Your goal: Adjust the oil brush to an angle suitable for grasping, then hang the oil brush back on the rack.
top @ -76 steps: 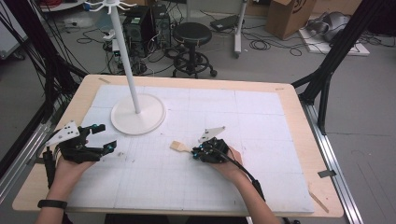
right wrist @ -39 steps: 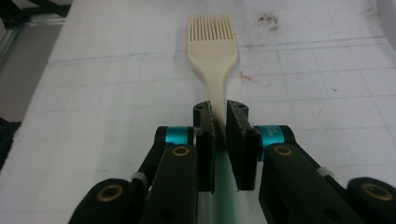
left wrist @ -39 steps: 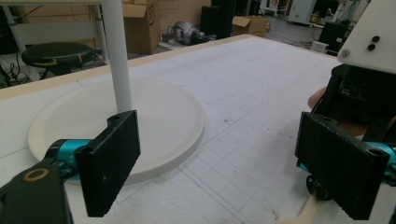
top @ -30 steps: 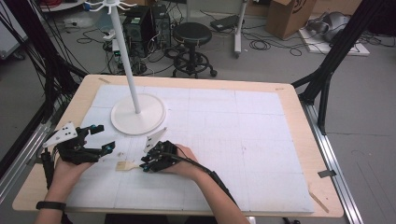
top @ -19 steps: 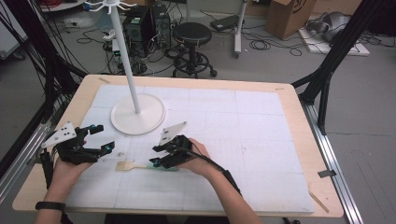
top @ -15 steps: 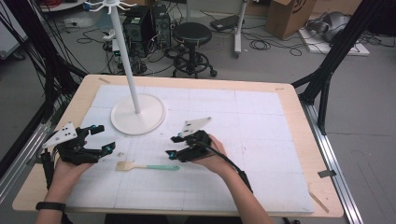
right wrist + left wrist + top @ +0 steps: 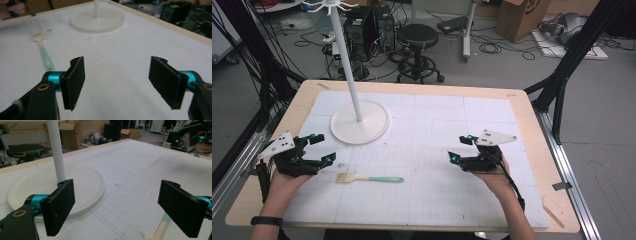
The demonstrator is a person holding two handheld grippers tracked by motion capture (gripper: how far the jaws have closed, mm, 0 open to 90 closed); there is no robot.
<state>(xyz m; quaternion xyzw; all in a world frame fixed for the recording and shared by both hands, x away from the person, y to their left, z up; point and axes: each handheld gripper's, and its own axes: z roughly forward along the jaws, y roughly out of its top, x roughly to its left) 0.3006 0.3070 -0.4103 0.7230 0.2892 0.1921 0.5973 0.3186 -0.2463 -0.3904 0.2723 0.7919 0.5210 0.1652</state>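
Note:
A small brush (image 7: 369, 178) with a mint-green handle and pale bristles lies flat on the white mat, left of centre; its handle also appears in the right gripper view as the brush (image 7: 44, 54). My left gripper (image 7: 322, 148) rests at the mat's left edge, open and empty, just left of the bristles. Its jaws stand wide apart in the left gripper view, left gripper (image 7: 120, 205), with the brush (image 7: 161, 228) low between them. My right gripper (image 7: 458, 149) sits on the right half of the mat, open and empty, well apart from the brush handle; right gripper (image 7: 117, 80) shows wide jaws.
A white stand with a round base (image 7: 360, 123) and a tall pole (image 7: 347, 65) occupies the back left of the mat. The wooden table edge (image 7: 532, 125) frames the mat. A stool (image 7: 419, 37), cables and boxes lie on the floor beyond.
The right gripper carried the brush leftward across the mat, let it go near the left gripper, then drew back to the right, now open. The left gripper stayed still.

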